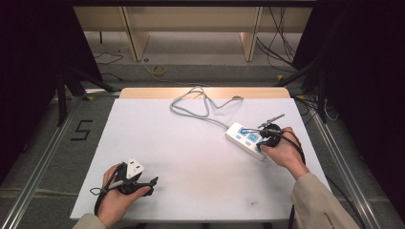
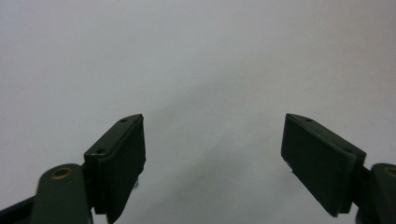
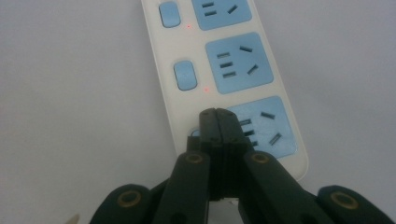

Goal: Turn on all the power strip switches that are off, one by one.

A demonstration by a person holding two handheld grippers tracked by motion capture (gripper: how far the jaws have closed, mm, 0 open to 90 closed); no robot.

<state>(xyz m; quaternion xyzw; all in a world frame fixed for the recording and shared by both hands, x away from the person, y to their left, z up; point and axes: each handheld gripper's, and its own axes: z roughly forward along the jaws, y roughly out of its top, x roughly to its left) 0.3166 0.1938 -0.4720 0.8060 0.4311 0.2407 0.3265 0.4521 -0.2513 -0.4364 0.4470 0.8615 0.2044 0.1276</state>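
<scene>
1. A white power strip (image 1: 246,139) with blue sockets lies on the white table (image 1: 191,157), and everything here is placed from it.
2. The right gripper (image 3: 218,115) is right on top of the strip, jaws pressed flat together, with nothing visible between them.
3. In the right gripper view its closed tip sits over the strip's nearest switch (image 3: 192,134), just beside the nearest blue socket (image 3: 268,126) (whether the tip actually touches the switch is hard to call).
4. Two more blue switches (image 3: 184,74) sit farther along the strip, each with a small red dot lit beside it.
5. The strip's grey cable (image 1: 196,105) loops away from its far end toward the table's back edge.
6. The left gripper (image 1: 154,181) is well apart from the strip, low over the table's near side, held in the person's left hand (image 1: 114,200).
7. The left gripper view shows its two black jaws spread wide over bare white tabletop, gripping nothing.
</scene>
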